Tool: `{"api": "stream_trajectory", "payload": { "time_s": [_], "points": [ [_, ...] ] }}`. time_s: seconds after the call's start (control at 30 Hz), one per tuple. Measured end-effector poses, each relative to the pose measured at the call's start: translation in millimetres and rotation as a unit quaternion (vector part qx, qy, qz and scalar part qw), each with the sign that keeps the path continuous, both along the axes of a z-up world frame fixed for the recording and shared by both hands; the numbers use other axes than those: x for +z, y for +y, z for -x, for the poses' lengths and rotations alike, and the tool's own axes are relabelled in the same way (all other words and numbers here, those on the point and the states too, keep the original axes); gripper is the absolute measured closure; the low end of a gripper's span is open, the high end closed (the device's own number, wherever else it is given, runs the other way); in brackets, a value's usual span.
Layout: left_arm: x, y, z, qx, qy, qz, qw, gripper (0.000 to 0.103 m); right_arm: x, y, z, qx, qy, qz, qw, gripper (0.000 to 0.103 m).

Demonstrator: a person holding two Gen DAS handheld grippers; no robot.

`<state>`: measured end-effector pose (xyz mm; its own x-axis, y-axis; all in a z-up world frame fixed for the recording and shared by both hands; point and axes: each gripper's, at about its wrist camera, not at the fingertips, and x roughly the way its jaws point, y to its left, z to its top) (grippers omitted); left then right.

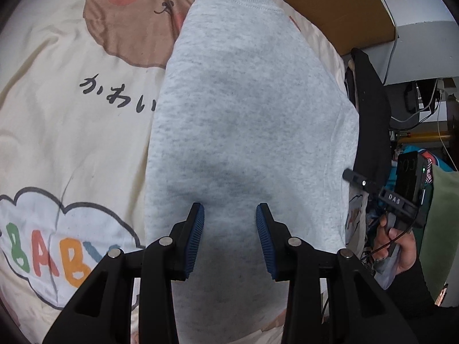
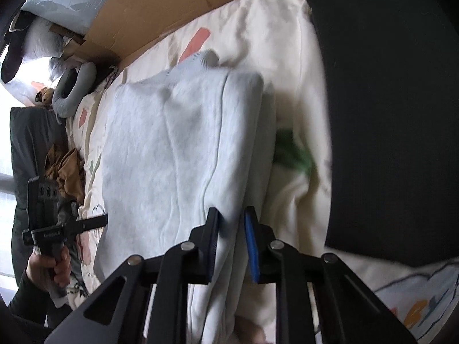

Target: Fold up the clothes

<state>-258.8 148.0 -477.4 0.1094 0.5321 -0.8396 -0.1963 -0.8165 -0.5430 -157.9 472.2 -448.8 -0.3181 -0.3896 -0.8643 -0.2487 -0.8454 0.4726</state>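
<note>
A light grey sweatshirt, folded into a long thick pad, lies on a cream cartoon-print bedsheet. My left gripper straddles its near end; cloth fills the gap between the blue pads and runs on beneath them. In the right wrist view the sweatshirt shows stacked layers, and my right gripper is shut on its right-hand folded edge, the jaws narrow with cloth between them. Each view also catches the opposite gripper at a side edge of the garment: the right gripper and the left gripper.
Cardboard borders the far side of the bed. A black garment and a white unit stand on the right. In the right wrist view a large black shape fills the right; a grey neck pillow lies far left.
</note>
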Motion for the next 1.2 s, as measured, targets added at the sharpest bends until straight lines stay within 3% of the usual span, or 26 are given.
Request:
{"api": "stream_trajectory", "payload": {
  "time_s": [0.3, 0.47, 0.63, 0.8, 0.93, 1.0, 1.07, 1.13, 1.2],
  "points": [
    [0, 3, 0, -0.013, 0.006, 0.007, 0.9999, 0.065, 5, 20, 29, -0.013, 0.022, -0.015, 1.0, 0.086],
    [0, 4, -4, -0.02, 0.013, 0.015, 0.9996, 0.065, 13, 36, 42, -0.027, 0.035, -0.037, 0.998, 0.097],
    [3, 4, -7, -0.024, 0.015, 0.013, 0.9995, 0.065, 14, 46, 49, -0.044, 0.032, -0.059, 0.997, 0.1],
    [6, 1, -8, -0.02, 0.015, 0.006, 0.9997, 0.065, 14, 44, 45, -0.044, 0.031, -0.045, 0.998, 0.1],
    [25, -4, -6, -0.015, 0.037, -0.026, 0.9989, 0.065, 27, 48, 37, -0.052, 0.045, -0.022, 0.997, 0.087],
    [39, -5, -3, -0.022, 0.063, -0.023, 0.9975, 0.061, 30, 47, 36, -0.05, 0.05, -0.014, 0.997, 0.062],
    [47, -8, 3, -0.017, 0.077, -0.021, 0.9967, 0.061, 31, 45, 35, -0.051, 0.05, -0.01, 0.997, 0.051],
    [48, -15, 12, -0.004, 0.078, -0.015, 0.9968, 0.059, 28, 43, 34, -0.048, 0.044, -0.003, 0.998, 0.05],
    [48, -25, 18, 0.008, 0.08, 0.0, 0.9968, 0.048, 25, 40, 34, -0.043, 0.036, 0.006, 0.998, 0.05]
  ]
}}
